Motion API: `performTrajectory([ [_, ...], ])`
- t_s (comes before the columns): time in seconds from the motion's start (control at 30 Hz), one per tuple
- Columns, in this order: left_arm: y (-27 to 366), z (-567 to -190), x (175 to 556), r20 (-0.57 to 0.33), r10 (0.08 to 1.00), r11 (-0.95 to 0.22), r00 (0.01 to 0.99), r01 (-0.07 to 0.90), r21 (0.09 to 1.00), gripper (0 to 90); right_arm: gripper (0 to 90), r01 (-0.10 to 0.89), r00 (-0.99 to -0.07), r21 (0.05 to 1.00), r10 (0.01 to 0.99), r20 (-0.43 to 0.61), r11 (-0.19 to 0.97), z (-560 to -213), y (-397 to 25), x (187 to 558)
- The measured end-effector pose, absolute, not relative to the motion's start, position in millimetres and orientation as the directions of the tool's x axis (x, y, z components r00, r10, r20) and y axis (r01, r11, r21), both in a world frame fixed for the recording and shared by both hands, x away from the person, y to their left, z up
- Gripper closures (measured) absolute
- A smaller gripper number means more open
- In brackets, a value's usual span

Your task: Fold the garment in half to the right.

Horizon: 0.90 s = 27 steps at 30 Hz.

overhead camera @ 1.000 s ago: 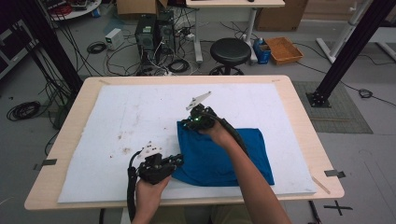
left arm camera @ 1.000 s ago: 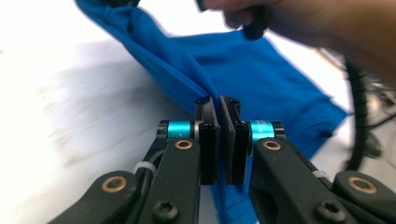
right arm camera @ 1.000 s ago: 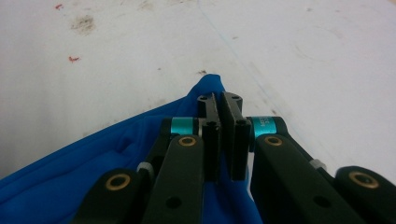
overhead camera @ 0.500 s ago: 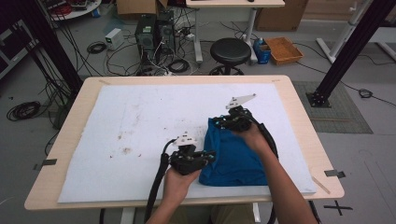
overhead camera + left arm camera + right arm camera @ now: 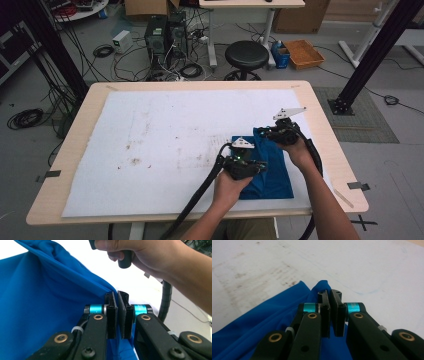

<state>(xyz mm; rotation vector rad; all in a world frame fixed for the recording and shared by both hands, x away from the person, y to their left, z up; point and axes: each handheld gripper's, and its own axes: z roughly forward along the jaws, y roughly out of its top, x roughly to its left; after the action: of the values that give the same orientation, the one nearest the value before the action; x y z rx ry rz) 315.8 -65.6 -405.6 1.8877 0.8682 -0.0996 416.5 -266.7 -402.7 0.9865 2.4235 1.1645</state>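
A person at a pale wooden surface (image 5: pixel 80 125) covered by a stained white mat (image 5: pixel 165 140) works a blue cloth (image 5: pixel 272 175) with a pair of hand-held tongs. On the left of the scene the mat is bare but for brown marks. Toward the middle, the left tongs (image 5: pixel 244 164) are clamped tight on an edge of the cloth; in the left gripper view their jaws meet with blue fabric rising from between them (image 5: pixel 117 315). The cloth itself lies on the mat at the right half of the surface, near the person's edge, in a narrow, folded shape. Farther right, at its far end, the right tongs (image 5: pixel 280 132) are likewise closed on a bunched corner, which pokes up just past the jaw tips in the right gripper view (image 5: pixel 329 315).

The risk from here appears to be slippage. Each grip seems to take only a thin edge of smooth fabric, so a quick or uneven pull could draw a corner free. If the two hands travel at different speeds, the layers could skew and wrinkle, spoiling the fold.
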Motion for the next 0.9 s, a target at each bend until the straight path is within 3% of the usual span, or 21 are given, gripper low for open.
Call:
performTrajectory([
  [0.1, -82, -412, 323, -0.423, 0.539, -0.232, 0.729, 0.610, 0.758, 84.5, 85.0, 0.480, -0.702, 0.764, 0.711, 0.040, 0.431, -404, -273, 417],
  [0.13, -82, -412, 323, -0.423, 0.539, -0.232, 0.729, 0.610, 0.758, 77.8, 85.0, 0.480, -0.702, 0.764, 0.711, 0.040, 0.431, -404, -273, 417],
  [0.17, -83, -413, 323, -0.419, 0.547, -0.224, 0.725, 0.609, 0.761, 67.0, 63.5, 0.501, -0.650, 0.768, 0.759, 0.031, 0.398, -404, -276, 415],
  [0.23, -81, -412, 323, -0.395, 0.561, -0.222, 0.728, 0.592, 0.775, 53.4, 57.7, 0.516, -0.610, 0.780, 0.792, 0.043, 0.355, -406, -283, 410],
  [0.27, -79, -410, 322, -0.366, 0.584, -0.223, 0.724, 0.577, 0.786, 53.4, 57.7, 0.516, -0.610, 0.780, 0.792, 0.043, 0.355, -406, -283, 410],
  [0.33, -68, -408, 322, -0.337, 0.616, -0.211, 0.712, 0.561, 0.800, 36.2, 54.0, 0.517, -0.561, 0.793, 0.828, 0.029, 0.322, -406, -295, 399],
  [0.4, -51, -407, 320, -0.295, 0.633, -0.205, 0.715, 0.523, 0.827, 34.3, 54.0, 0.512, -0.547, 0.809, 0.836, 0.046, 0.290, -405, -304, 388],
  [0.43, -41, -408, 319, -0.284, 0.642, -0.191, 0.712, 0.508, 0.840, 27.6, 54.3, 0.497, -0.537, 0.818, 0.843, 0.028, 0.289, -401, -311, 373],
  [0.63, 16, -425, 319, -0.254, 0.704, -0.131, 0.663, 0.472, 0.872, 27.5, 58.6, 0.459, -0.581, 0.836, 0.814, 0.027, 0.300, -394, -311, 333],
  [0.83, 60, -427, 324, -0.232, 0.743, -0.104, 0.628, 0.450, 0.887, 27.4, 64.1, 0.414, -0.809, 0.738, 0.587, 0.031, 0.532, -417, -253, 301],
  [0.9, 64, -428, 324, -0.237, 0.749, -0.096, 0.619, 0.455, 0.885, 27.4, 64.1, 0.415, -0.812, 0.721, 0.583, 0.019, 0.555, -421, -247, 300],
])
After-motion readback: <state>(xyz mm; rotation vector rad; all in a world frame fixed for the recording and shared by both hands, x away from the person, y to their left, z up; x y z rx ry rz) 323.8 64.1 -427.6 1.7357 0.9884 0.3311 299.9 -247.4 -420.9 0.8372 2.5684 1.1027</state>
